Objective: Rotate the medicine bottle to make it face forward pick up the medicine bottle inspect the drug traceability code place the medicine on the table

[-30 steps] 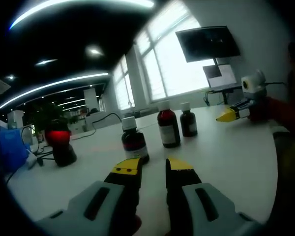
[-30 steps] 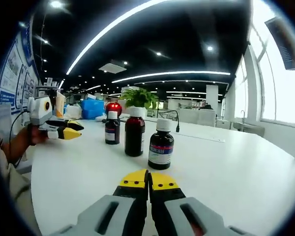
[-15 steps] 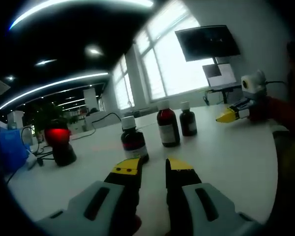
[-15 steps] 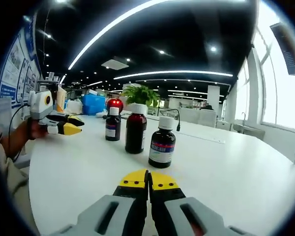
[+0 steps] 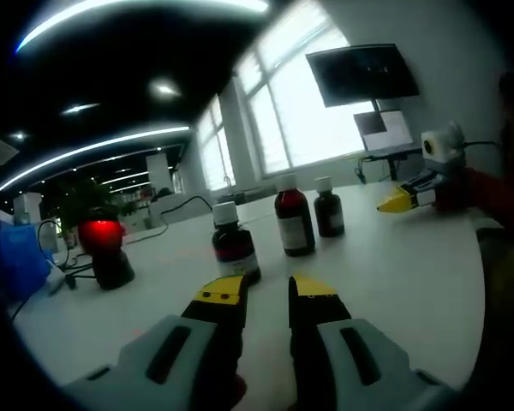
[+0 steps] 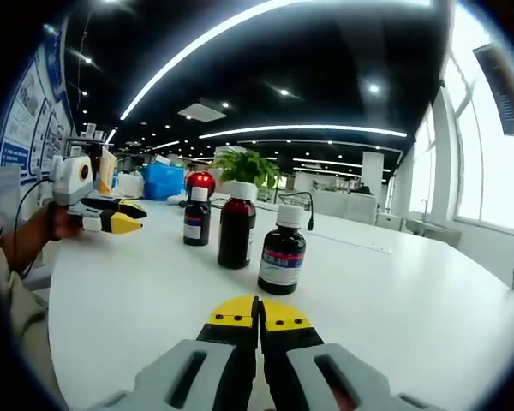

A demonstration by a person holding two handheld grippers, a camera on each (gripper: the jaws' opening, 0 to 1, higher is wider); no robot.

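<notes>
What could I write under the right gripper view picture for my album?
Shut hand-held gripper faces three medicine bottles standing on a white table.

Open-plan office, ceiling light strips point(image 6: 240, 26), wall monitor point(image 5: 361, 75)

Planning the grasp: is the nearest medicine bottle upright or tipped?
Upright: the nearest medicine bottle stands on the table, white cap on top.

My jaws are matt grey plastic with yellow plastic tips. The smooth white bench point(image 6: 428, 317) under them has a soft sheen. Three dark brown glossy medicine bottles point(image 6: 281, 261) stand on it, looking like glass or plastic, each with a white plastic cap and a paper label. The dark cylinder with the glowing red top point(image 5: 105, 252) looks like smooth plastic.
</notes>
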